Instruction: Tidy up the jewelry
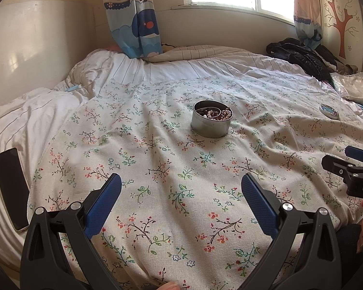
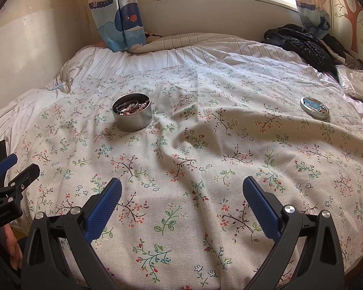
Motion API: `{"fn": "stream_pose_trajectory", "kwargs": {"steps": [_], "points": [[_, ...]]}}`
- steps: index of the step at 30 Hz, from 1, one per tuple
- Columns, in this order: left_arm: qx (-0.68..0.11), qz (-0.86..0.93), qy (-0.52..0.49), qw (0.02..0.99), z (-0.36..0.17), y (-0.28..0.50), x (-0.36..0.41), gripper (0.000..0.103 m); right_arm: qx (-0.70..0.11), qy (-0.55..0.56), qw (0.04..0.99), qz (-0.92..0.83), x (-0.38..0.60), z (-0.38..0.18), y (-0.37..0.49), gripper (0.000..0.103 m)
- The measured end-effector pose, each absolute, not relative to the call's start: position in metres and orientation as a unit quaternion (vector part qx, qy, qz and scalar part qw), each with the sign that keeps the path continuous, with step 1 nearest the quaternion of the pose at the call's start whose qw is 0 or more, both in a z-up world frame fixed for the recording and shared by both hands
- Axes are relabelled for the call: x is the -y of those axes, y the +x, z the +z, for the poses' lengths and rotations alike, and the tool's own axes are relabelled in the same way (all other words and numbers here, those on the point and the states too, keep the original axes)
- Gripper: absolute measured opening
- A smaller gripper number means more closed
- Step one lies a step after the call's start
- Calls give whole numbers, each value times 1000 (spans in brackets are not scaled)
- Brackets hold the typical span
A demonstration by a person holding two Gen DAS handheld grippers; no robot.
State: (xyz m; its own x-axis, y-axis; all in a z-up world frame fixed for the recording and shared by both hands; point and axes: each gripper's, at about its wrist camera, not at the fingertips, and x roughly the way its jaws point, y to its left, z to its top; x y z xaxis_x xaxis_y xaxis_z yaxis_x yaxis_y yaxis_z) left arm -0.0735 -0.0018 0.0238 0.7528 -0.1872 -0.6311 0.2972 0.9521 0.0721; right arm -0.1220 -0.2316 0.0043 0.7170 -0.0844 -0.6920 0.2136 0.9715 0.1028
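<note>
Across the bed, a floral cloth (image 2: pixel 181 145) carries 1 open round tin (image 2: pixel 132 115) of beaded jewelry and, well apart, 1 lid (image 2: pixel 314 107), so the right gripper (image 2: pixel 182 197), fingers spread like the left gripper (image 1: pixel 181 193), should probably grasp the lid by its rim.

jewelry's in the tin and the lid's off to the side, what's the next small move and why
Probably reach the open right gripper toward the lid. The tin already holds the jewelry, the lid lies apart on the right, and both grippers are empty, the left gripper too.
</note>
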Motion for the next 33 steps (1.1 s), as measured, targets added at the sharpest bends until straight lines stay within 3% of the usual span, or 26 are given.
{"fn": "stream_pose_trajectory", "kwargs": {"steps": [33], "points": [[-334,-164,71,926,36,-72,-3,95,-364,93,924,-76,235,2,-124,96]]}}
